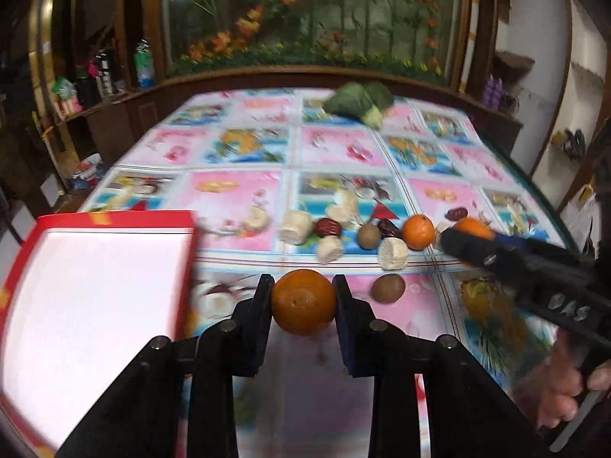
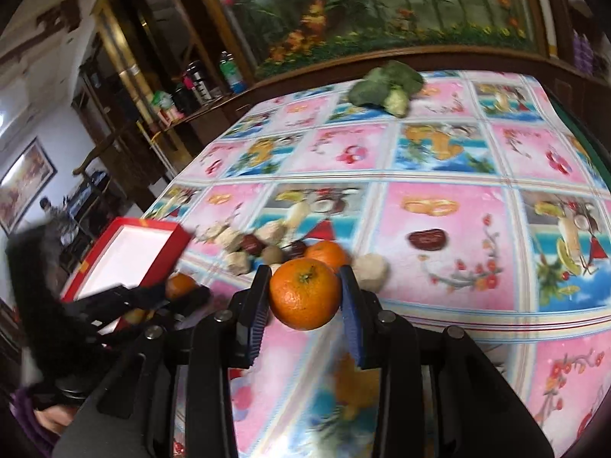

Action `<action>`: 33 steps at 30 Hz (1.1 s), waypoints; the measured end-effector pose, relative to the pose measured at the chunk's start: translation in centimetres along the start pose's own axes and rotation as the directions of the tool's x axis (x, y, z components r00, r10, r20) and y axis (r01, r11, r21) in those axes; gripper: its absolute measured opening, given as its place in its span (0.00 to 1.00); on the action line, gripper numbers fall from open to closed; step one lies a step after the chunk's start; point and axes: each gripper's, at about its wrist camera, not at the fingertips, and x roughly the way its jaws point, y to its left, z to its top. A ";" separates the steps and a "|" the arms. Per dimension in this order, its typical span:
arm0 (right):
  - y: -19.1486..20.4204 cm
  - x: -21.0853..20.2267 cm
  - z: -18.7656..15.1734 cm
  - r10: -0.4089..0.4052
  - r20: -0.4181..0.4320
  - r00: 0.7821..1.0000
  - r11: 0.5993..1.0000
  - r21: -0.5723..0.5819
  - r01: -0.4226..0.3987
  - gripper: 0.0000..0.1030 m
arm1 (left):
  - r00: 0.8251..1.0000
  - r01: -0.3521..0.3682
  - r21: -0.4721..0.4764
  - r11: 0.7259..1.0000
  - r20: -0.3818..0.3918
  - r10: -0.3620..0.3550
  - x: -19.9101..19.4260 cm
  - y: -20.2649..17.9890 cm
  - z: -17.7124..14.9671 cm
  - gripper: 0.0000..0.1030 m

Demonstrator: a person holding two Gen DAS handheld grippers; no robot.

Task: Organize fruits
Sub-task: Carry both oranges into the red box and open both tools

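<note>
The left gripper point(image 1: 303, 301) is closed on an orange point(image 1: 303, 302); both pads press its sides, and the fruit is held clear of the tablecloth point(image 1: 343, 145). No earlier view is given for comparison. The right gripper point(image 2: 304, 294) is likewise closed on a second orange point(image 2: 304, 293), stem end facing the camera, with the blue-lined pads against its flanks. In the left wrist view the right gripper enters from the right edge, and a hand point(image 1: 561, 385) grips its handle at the lower right. A red box point(image 1: 95, 313) with a white interior lies open at the left, just beside the left gripper. A third orange point(image 1: 419, 231) rests on the cloth among a loose cluster: pale cut chunks point(image 1: 294, 232), red dates point(image 1: 327, 227) and two brown round fruits point(image 1: 388, 288), one of which lies near the left gripper's right finger. In the right wrist view one date point(image 2: 427, 240) lies well apart from the cluster, on a pink panel, and a pale chunk point(image 2: 370, 270) sits just beside the right finger. A green leafy vegetable point(image 1: 359, 101) lies at the far end of the table. Both views show motion blur.
</note>
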 end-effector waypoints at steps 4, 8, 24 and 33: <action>4.2 0.2 -0.6 0.064 -0.015 0.998 0.997 -0.029 -0.065 0.36 | 0.998 -0.053 -0.035 0.998 0.037 0.054 -2.9 2.9 -0.8 0.29; 9.4 1.7 -1.6 0.123 -0.048 0.991 0.990 -0.057 -0.126 0.37 | 0.988 -0.142 -0.075 0.987 0.044 0.145 -5.0 6.6 -2.3 0.29; 25.8 9.9 -5.1 0.159 -0.261 0.952 0.942 -0.249 -0.225 0.37 | 0.929 -0.371 -0.242 0.897 -0.088 0.361 -5.1 17.6 -7.0 0.31; 25.9 10.7 -6.0 0.109 -0.309 0.945 0.956 -0.230 -0.185 0.37 | 0.923 -0.384 -0.243 0.891 -0.121 0.365 -4.5 18.1 -8.0 0.47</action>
